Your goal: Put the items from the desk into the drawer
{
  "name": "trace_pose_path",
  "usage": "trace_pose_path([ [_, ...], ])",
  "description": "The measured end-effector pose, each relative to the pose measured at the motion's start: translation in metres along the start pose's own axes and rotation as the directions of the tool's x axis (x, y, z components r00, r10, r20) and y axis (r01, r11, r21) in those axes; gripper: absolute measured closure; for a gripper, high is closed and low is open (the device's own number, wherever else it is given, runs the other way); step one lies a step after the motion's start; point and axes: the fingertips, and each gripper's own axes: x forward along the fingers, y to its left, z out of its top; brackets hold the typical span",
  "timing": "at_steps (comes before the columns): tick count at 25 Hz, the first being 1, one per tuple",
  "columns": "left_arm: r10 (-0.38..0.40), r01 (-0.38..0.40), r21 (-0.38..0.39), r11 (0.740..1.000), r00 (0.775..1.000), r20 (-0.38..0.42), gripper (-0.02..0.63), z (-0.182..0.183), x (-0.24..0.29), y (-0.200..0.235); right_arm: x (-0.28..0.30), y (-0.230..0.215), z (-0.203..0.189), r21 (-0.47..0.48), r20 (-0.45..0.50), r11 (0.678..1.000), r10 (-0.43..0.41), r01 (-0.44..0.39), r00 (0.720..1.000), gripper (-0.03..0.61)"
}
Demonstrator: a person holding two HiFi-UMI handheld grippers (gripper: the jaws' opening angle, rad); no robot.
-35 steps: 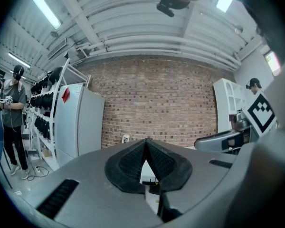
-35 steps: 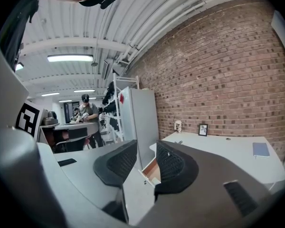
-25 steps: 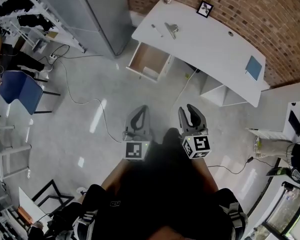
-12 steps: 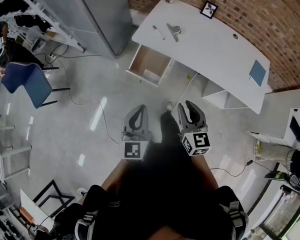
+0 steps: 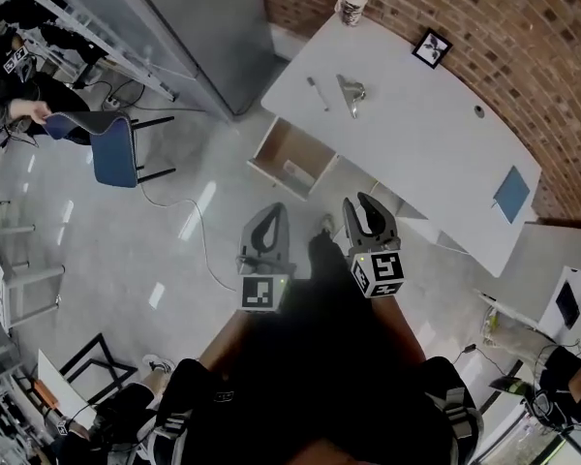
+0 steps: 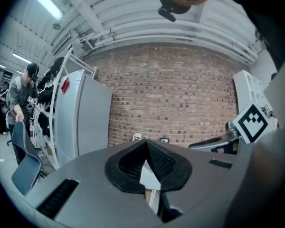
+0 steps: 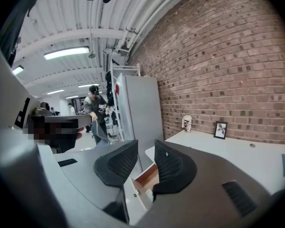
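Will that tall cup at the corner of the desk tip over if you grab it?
Probably easy to tip: the cup stands taller than it is wide, close to the desk edge. It looks like a paper cup, so likely light and squashy under a hard squeeze. Whether anything is inside cannot be seen.

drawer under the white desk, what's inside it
The open drawer shows a bare wooden bottom and one small pale item near its front, too small to identify. Anything farther back under the desk is hidden.
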Motion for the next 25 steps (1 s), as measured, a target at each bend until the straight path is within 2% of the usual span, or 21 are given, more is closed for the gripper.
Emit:
trace_pose_path([
  [7,0.078,-0.078,-0.007,0.997,0.997,-0.024,0.614,0.007,0.071,0.000,0.070,-0.053,0.004,-0.030,-0.066,0.995,0.089,-0.092,0.994,0.479],
  [14,0.134,-0.134,-0.005,0.991,0.990,-0.045,0.612,0.004,0.104,0.013,0.130,-0.072,-0.007,-0.041,-0.133,0.986,0.152,-0.159,0.979,0.479],
  [18,0.143,-0.144,-0.021,0.989,0.988,-0.053,0.614,0.002,0.120,0.018,0.164,-0.084,-0.022,-0.019,-0.175,0.986,0.161,-0.167,0.971,0.479],
  [25,0.112,-0.114,-0.028,0.993,0.992,-0.064,0.612,-0.001,0.154,0.041,0.232,-0.100,-0.056,-0.014,-0.260,0.990,0.132,-0.141,0.957,0.480],
])
